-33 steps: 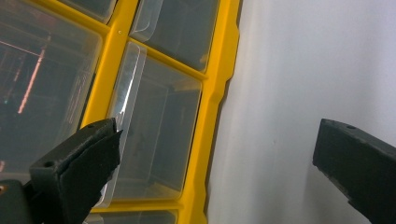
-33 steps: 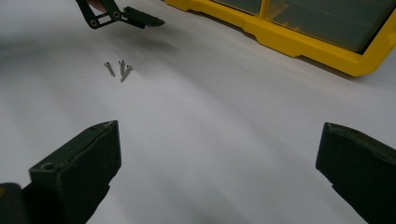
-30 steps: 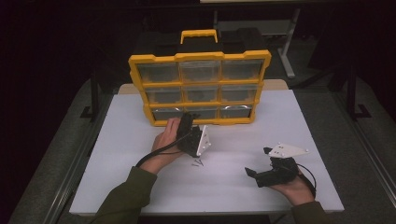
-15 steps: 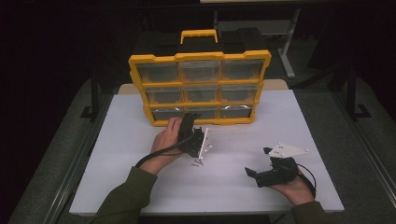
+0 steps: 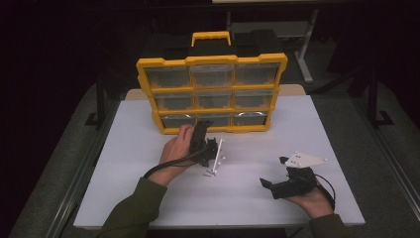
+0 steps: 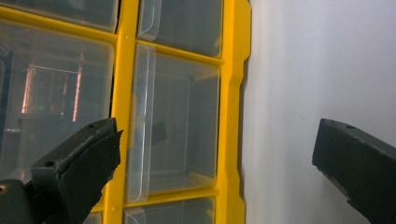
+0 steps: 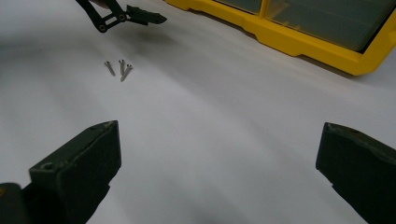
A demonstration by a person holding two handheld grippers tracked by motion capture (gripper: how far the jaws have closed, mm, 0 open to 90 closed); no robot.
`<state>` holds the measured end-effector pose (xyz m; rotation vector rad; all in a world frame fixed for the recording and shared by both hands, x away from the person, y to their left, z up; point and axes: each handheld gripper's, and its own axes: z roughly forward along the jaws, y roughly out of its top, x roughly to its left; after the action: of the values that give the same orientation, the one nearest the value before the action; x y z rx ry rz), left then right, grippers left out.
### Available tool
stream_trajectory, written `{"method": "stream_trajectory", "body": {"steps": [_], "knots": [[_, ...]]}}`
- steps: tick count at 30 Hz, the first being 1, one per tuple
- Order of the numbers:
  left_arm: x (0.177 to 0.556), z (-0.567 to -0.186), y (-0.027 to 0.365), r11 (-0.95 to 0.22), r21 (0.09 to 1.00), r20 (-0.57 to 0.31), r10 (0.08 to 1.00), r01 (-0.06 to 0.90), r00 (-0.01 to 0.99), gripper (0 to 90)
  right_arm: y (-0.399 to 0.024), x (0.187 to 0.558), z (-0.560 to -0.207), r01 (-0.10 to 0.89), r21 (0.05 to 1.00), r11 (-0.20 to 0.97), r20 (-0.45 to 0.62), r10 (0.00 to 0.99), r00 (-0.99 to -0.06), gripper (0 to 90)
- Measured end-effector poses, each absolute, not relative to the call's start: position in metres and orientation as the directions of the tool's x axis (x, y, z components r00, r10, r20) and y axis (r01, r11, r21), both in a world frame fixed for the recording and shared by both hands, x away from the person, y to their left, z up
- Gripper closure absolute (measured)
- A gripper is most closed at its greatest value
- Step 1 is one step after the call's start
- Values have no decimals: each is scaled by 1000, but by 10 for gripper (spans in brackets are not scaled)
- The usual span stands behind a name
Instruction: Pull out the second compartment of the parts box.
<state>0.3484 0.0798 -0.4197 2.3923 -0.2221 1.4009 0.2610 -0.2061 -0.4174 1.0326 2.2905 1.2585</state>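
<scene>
While the left gripper (image 5: 204, 130) is held on its side just in front of the bottom row of the yellow drawer organiser (image 5: 213, 91), its fingers (image 6: 77, 168) stand wide apart with nothing between them. In the left gripper view one finger lies across a yellow divider beside a clear drawer (image 6: 175, 126), the other over the white bench (image 5: 148, 198). Three small screws (image 7: 119, 69) lie loose on the bench, close together, just beside the left gripper on the person's side and apart from the organiser. The right gripper (image 5: 270, 186) rests low over the bench near its front right edge, well apart from the screws; its fingers (image 7: 77, 175) are likewise spread wide and empty. The organiser stands upright at the far middle of the bench, its drawers closed.
</scene>
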Motion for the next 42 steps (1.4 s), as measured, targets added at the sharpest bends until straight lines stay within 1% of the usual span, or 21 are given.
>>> {"method": "stream_trajectory", "body": {"steps": [2,3,5,10,19,21,27,30,36,37,38,42], "knots": [[348,-420,80,-925,221,870,43,-310,490,3,-206,261,-417,438,829,347,56,729,-683,0],[348,-419,80,-933,195,873,24,-303,487,3,-206,261,-417,438,829,347,56,729,-683,0],[348,-420,80,-938,181,878,19,-296,479,3,-206,261,-417,438,829,347,56,729,-683,0],[348,-422,79,-942,158,888,3,-298,460,3,-206,261,-418,441,828,347,58,729,-683,0],[347,-420,79,-940,172,892,23,-293,452,4,-206,261,-418,441,828,347,60,727,-684,0],[345,-420,79,-940,169,897,23,-296,441,63,-205,262,-418,443,827,347,61,727,-684,0],[343,-416,78,-941,163,904,22,-296,427,75,-204,261,-418,445,826,345,65,727,-684,0],[341,-415,77,-939,161,910,22,-304,414,129,-204,261,-418,448,825,343,68,727,-683,0],[341,-410,76,-943,157,921,32,-292,389,144,-204,262,-418,446,828,341,68,728,-682,0],[340,-408,76,-949,136,923,17,-284,385,147,-204,262,-418,446,828,341,68,728,-682,0],[340,-408,76,-949,141,926,25,-283,377,149,-204,262,-418,445,828,341,67,728,-683,0],[339,-404,75,-954,115,940,14,-277,342,202,-204,261,-417,446,829,339,69,728,-682,0]]}}
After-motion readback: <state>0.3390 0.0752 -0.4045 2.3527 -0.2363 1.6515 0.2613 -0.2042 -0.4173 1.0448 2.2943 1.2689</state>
